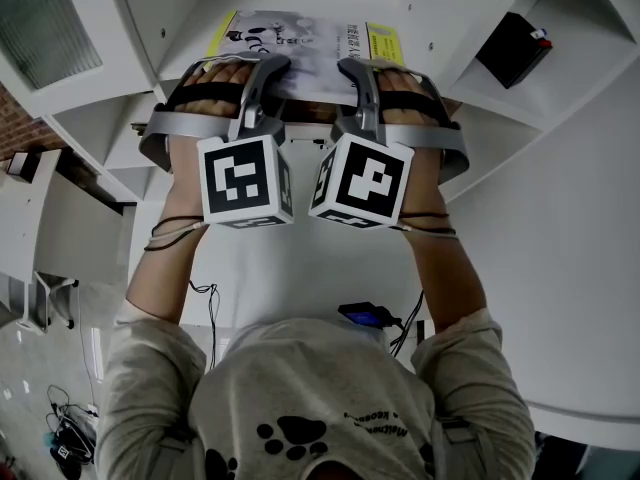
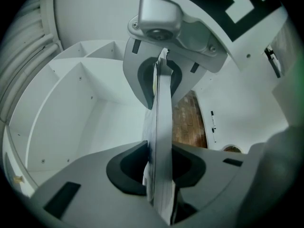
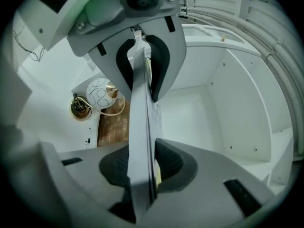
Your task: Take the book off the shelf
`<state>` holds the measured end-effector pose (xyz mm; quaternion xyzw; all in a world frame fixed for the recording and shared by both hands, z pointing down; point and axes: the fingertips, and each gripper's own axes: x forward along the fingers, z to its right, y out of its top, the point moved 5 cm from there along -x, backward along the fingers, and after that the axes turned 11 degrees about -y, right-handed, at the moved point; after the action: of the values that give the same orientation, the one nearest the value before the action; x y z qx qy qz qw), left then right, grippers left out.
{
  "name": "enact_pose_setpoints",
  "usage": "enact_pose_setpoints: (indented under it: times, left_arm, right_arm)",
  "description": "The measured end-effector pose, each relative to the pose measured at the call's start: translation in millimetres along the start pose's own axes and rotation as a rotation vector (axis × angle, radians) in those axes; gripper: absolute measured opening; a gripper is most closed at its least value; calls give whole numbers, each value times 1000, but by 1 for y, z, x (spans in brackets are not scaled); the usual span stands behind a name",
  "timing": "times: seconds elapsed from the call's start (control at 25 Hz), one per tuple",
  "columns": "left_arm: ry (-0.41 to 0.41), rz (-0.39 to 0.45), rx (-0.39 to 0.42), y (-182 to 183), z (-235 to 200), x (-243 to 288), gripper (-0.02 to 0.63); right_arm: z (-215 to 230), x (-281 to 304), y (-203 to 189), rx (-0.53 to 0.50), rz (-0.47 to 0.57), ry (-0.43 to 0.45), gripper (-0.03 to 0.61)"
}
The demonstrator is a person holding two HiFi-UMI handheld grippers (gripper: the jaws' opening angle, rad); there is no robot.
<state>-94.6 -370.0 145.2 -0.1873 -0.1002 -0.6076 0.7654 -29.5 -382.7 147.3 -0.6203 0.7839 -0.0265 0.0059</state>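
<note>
The book (image 1: 300, 43) is being held flat in the compartment of the white shelf (image 1: 445, 38), its near edge clamped by the left gripper (image 1: 264, 70) and the right gripper (image 1: 356, 70), both jaw pairs narrowed onto it. For a clean withdrawal, it is best being drawn straight out and level, with equal pull from both sides so the thin cover is not twisted.

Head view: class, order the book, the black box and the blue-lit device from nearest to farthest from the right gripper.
From the right gripper:
1. book, clamped in its jaws, just ahead.
2. black box, on the shelf to its right.
3. blue-lit device, far below, toward the picture's bottom.
</note>
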Motion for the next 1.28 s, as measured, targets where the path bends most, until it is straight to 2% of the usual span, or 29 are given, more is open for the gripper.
enact_pose_setpoints:
  times: [0.24, 0.88, 1.28]
  left_arm:
    - [39, -22, 26, 4, 3, -4, 86]
    - [59, -69, 35, 41, 32, -55, 80]
    - [101, -50, 70, 58, 51, -101, 77]
  right_arm:
    - [-1, -4, -2, 4, 20, -28, 84]
    - [-2, -71, -12, 4, 81, -55, 81]
    - [-2, -124, -7, 20, 67, -98, 78]
